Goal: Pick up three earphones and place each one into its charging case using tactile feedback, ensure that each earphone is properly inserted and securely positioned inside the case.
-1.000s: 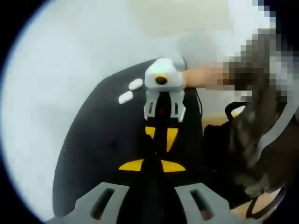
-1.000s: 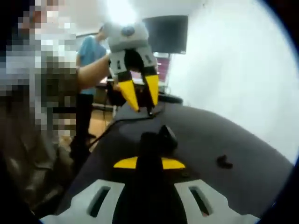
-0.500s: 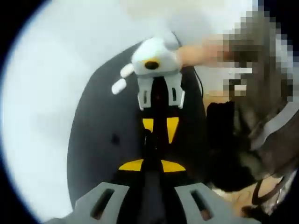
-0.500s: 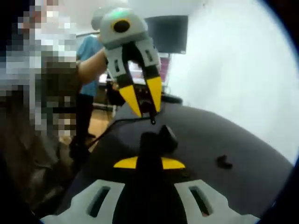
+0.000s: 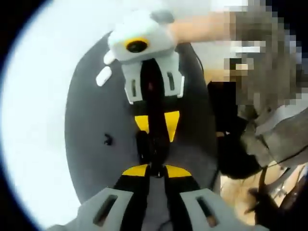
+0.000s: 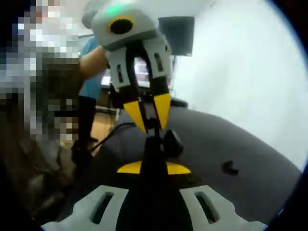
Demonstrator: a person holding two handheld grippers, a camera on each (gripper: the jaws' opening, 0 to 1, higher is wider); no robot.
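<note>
Earphone (image 6: pixel 155 128): tiny black bud, pinched at the tips of the left gripper (image 6: pixel 153 121), whose yellow fingers are pressed nearly together on it. It is too small to make out more than a dark speck, held in the air right over the case (image 6: pixel 172 142). My read: it's near weightless, a hard glossy plastic shell, rounded and slippery, so it will twist or pop out if squeezed off-centre. Grip across the body or stem with light force, and keep the seating end free. Seating likely gives only a faint click or magnetic pull, so go slowly and push straight. The case is small, black, rounded and smooth plastic, with what looks like an open lid. It sits between the right gripper (image 6: pixel 153 168) jaws, which are closed in on it, holding it just above the mat (image 6: pixel 250 144). It is rigid, so a firm side clamp is fine, but stay off the lid hinge. A second black earphone (image 6: pixel 230 167) lies loose on the mat, well apart from the case. It has the same shape, so pick it up by its sides. Two white pill-shaped cases (image 5: pixel 103 76) lie at the far end of the mat. The mat is dark grey, matte and oval, probably soft and grippy. It lies on a plain white table (image 5: pixel 33 120). A person's sleeve (image 5: pixel 269 72) shows at the side, and a dark monitor (image 6: pixel 176 34) stands behind.
</note>
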